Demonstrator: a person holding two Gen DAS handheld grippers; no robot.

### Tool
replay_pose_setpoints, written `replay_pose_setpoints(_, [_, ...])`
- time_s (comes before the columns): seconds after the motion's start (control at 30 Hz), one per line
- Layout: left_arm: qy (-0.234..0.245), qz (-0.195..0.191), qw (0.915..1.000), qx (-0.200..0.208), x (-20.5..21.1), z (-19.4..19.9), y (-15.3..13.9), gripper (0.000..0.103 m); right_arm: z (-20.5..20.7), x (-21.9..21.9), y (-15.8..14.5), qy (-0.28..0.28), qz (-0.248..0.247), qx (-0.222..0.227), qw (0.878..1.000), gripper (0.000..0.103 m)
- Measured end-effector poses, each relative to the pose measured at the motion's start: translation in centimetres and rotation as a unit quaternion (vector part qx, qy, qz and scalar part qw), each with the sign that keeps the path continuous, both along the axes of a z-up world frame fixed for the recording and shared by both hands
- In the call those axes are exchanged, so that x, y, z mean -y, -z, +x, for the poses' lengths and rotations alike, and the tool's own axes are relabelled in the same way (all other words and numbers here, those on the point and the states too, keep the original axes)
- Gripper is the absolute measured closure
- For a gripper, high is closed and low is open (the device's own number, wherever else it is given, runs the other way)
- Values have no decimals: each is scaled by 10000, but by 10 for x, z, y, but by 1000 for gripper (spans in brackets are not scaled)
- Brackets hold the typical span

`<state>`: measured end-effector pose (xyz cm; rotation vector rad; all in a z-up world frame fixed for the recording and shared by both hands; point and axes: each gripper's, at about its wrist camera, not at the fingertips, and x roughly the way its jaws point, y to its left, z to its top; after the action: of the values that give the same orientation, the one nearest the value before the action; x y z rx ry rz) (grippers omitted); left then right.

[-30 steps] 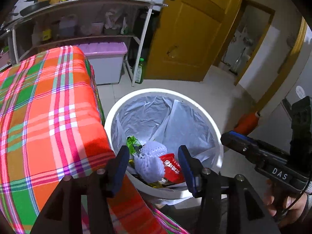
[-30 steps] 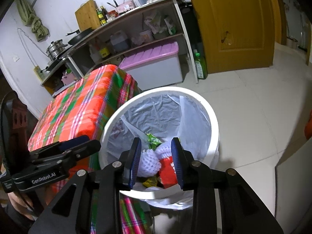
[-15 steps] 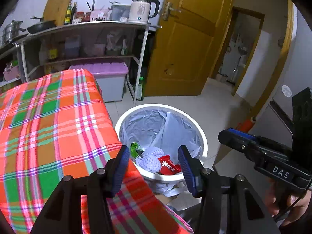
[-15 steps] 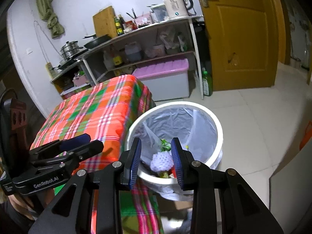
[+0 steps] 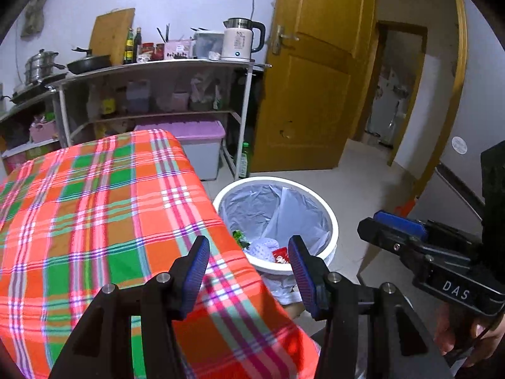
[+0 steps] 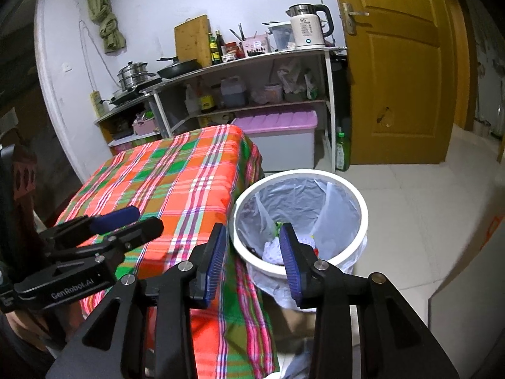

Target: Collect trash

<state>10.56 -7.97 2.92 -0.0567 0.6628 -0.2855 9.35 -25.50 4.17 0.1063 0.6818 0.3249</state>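
Trash lies inside the round white plastic bin with a grey liner bag point(image 5: 328, 221), which stands on the pale floor just beside the corner of the table draped in an orange, green and pink plaid cloth point(image 5: 94, 208). From the left wrist view, a white foam fruit net point(image 5: 263, 248), a red snack wrapper point(image 5: 282, 255) and a scrap of green wrapper point(image 5: 240, 237) sit together at the bottom of the bin, on the side nearest the table. The left gripper point(image 5: 249, 265) hangs above the table corner and the near rim of the bin, its blue-padded jaws spread wide with nothing between them. To the right of the bin, the right gripper point(image 5: 375, 225) shows from the side, held by a hand point(image 5: 467, 331). Beyond the bin stand a metal shelf rack point(image 5: 164, 72), a purple-lidded storage box point(image 5: 189, 129) and a yellow wooden door point(image 5: 312, 79). From the right wrist view, the bin point(image 6: 359, 202) again sits just beside the plaid table point(image 6: 176, 183), with the foam net point(image 6: 273, 249) visible low inside it. The right gripper point(image 6: 253, 254) hovers over the near rim of the bin; its jaws have just been opening and stand apart, empty. The left gripper point(image 6: 139, 219) shows on the far side of the table edge from the bin, over the cloth.
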Motion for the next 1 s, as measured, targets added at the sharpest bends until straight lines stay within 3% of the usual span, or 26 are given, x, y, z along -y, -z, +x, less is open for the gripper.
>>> replay_pose_setpoints(0.53, [-322,185,9991,223,-12,-57,2,51,-49,-4,1,-65,-275,187,9994,66])
replay_pose_setpoints(1.0, [-388,222,9988,220,-16,-78,2,51,-66,-6,1,-118,-301,281,9991,66])
